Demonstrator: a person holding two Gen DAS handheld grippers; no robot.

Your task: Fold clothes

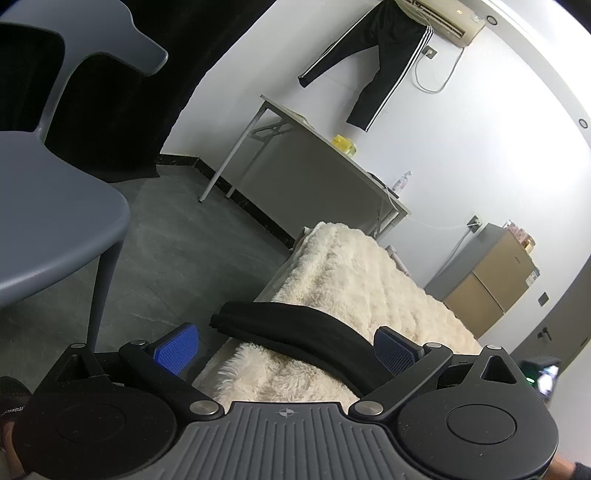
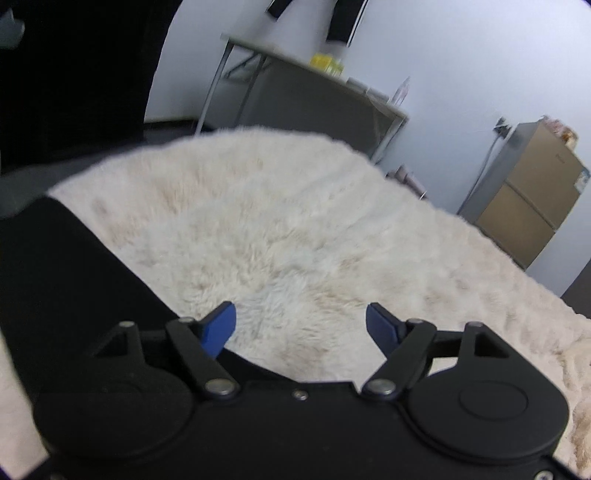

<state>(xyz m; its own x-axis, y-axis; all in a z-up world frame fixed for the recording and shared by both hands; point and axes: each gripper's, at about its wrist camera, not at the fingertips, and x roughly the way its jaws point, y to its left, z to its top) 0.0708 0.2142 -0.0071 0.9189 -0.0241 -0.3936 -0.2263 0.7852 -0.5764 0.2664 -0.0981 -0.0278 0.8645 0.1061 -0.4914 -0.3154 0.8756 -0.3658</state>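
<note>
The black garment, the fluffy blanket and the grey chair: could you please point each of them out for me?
black garment [image 1: 295,328], left wrist view, middle of its folded band.
fluffy blanket [image 2: 295,221], right wrist view, bare pile at its middle.
grey chair [image 1: 55,229], left wrist view, on the seat.

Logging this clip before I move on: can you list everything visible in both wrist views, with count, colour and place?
Folded black cloth garment: one, black, on the near end of the blanket.
Fluffy cream blanket: one, cream, covering the work surface.
Grey plastic chair: one, grey, left of the blanket.
Grey folding table: one, grey, against the wall.
Yellow object: one, yellow, on the folding table; kind unclear.
Clear spray bottle: one, on the folding table.
Black trousers with white stripes: one, hanging from the white air conditioner.
Brown and grey cabinet: one, by the wall, right.
Left tool: open, blue pads, above the garment.
Right tool: open, blue pads, above the blanket.
</note>
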